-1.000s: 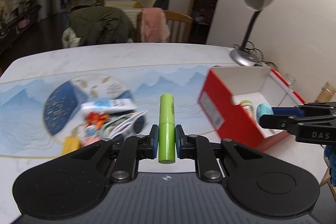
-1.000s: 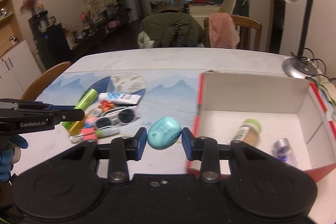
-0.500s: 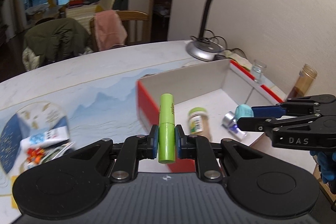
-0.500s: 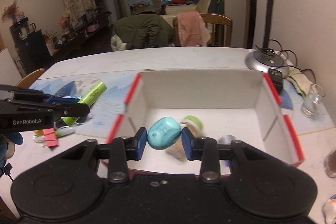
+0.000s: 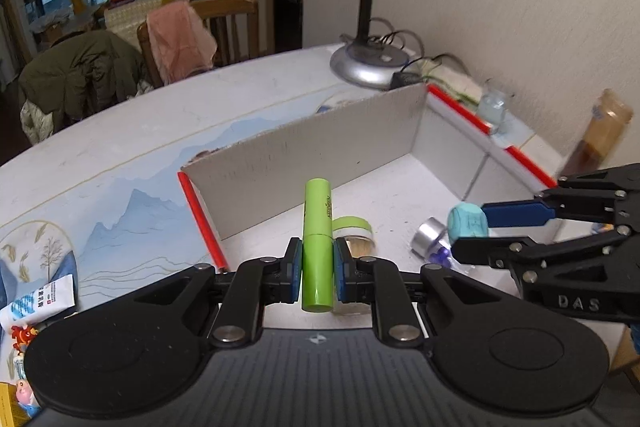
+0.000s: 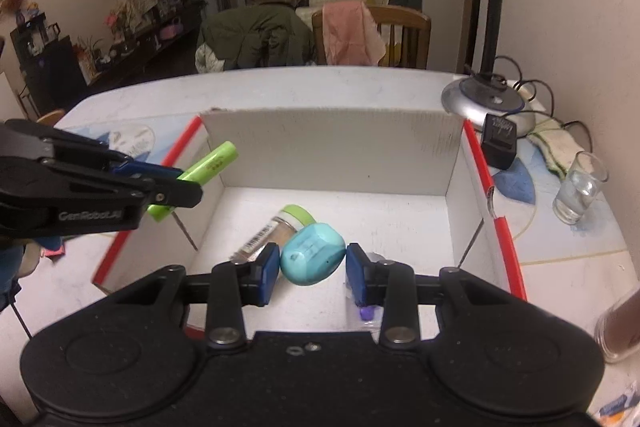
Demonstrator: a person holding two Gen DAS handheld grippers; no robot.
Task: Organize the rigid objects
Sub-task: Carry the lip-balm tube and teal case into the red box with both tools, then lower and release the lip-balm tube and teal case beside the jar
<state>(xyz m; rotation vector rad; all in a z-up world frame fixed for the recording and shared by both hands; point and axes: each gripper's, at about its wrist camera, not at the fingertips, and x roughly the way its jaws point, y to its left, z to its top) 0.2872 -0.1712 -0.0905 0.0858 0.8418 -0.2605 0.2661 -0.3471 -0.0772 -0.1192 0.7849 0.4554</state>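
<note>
Both grippers have carried their loads from the table to above the box [image 6: 332, 155]. The left gripper [image 5: 317, 267] clamps the green tube [image 5: 318, 243] mid-body; the right gripper [image 6: 312, 267] pinches the teal case [image 6: 313, 254]. Both look light, stiff, slick-sided.

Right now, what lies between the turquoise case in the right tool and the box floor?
A green-lidded jar lies on its side on the box floor just beyond the case, seen in the right wrist view.
</note>
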